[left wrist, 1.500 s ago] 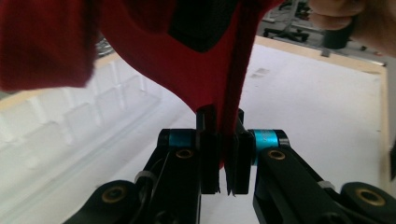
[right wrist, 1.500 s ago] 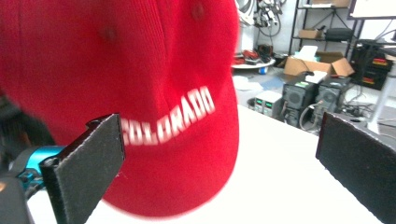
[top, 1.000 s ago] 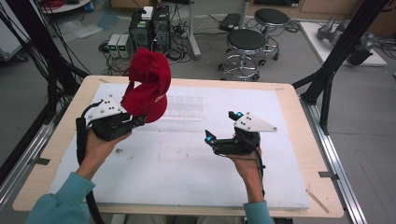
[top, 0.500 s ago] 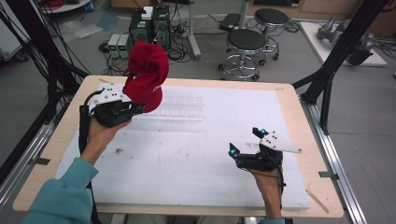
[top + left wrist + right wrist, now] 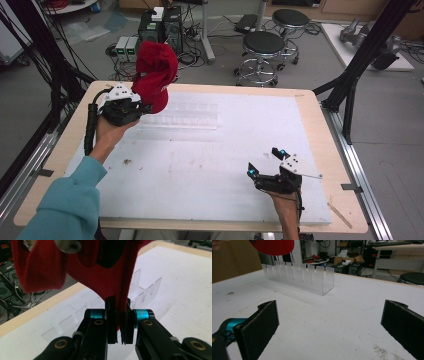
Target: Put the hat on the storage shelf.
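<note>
Clear acrylic rack (image 5: pixel 186 116) stands empty beside the gripper-held red cap (image 5: pixel 155 74).

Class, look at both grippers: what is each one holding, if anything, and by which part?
The left gripper pinches the red cap by a fold of fabric at its lower edge. The right gripper is open, holding nothing.

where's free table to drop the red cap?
Widest bare patch: the white foam mat between the clear slotted acrylic rack and the right hand-held gripper, jaws open. More bare mat right of the rack. Crowded at far left, where the left hand-held gripper clamps the red cloth cap.
</note>
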Demonstrator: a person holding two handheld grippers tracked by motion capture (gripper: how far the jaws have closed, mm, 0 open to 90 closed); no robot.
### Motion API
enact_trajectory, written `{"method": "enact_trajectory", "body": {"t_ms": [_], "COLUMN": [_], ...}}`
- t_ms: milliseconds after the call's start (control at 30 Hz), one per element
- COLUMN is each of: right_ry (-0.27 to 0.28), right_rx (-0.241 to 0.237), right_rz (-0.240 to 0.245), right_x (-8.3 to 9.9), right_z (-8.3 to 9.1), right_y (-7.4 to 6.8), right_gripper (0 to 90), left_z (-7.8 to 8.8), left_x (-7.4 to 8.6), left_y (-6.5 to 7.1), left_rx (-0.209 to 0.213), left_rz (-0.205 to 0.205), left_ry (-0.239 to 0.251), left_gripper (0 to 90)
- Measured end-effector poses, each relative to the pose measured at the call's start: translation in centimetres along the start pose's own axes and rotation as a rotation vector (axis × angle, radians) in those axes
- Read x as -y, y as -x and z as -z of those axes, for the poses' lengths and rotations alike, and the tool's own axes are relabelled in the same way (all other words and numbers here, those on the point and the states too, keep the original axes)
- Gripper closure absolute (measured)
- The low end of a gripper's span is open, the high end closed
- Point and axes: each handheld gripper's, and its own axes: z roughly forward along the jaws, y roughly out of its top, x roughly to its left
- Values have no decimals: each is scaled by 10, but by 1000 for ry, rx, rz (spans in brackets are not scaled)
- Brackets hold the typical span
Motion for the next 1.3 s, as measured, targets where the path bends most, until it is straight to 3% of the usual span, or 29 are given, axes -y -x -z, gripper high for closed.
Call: {"method": "enact_trajectory", "body": {"t_ms": [167, 367, 700, 967, 1300], "right_ry": [23, 43, 15, -25, -10], "right_rx": [17, 26, 48, 82, 78], "right_rz": [-29, -28, -47, -23, 14], "right_x": [7, 8, 11, 12, 11], "right_z": [-1, -6, -14, -13, 4], "right_y": [1, 1, 3, 5, 6], "right_gripper": [4, 4, 3, 3, 4], "left_z": [-7, -15, -26, -25, -28], "left_x": [4, 7, 13, 19, 16], "left_y": [-4, -5, -1, -2, 5], "left_rx": [-16, -35, -48, -65, -76], "left_rz": [5, 12, 19, 50, 46], "left_ry": [-20, -46, -63, -60, -60], "left_gripper": [854, 854, 854, 854, 854]}}
